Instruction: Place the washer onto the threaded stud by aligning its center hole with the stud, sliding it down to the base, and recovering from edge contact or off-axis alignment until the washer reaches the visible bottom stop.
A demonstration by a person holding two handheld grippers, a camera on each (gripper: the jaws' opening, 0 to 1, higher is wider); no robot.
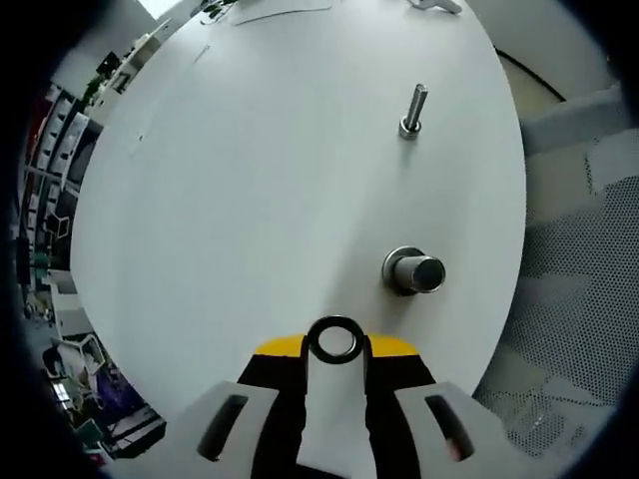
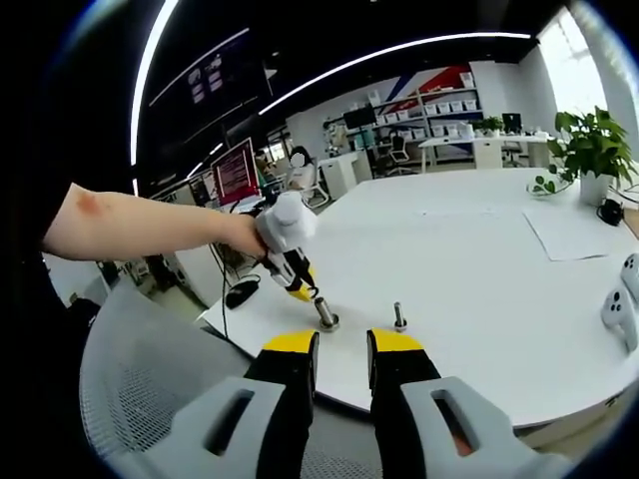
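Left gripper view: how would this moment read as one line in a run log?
left gripper: shut on washer | washer: beside thick stud, not on | thin stud: bare | right gripper: open, empty

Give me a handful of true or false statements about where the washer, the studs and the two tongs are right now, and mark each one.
1. The left tongs hold the washer at their tips. True.
2. The washer already sits at the base of the thick stud. False: it is in the tongs, short of that stud.
3. Two upright studs stand on the white table, the thick one and a thin threaded stud. True.
4. The right tongs grip a stud. False: they hold nothing, with a gap between their yellow tips.
5. A potted plant stands on the table's far side. True.
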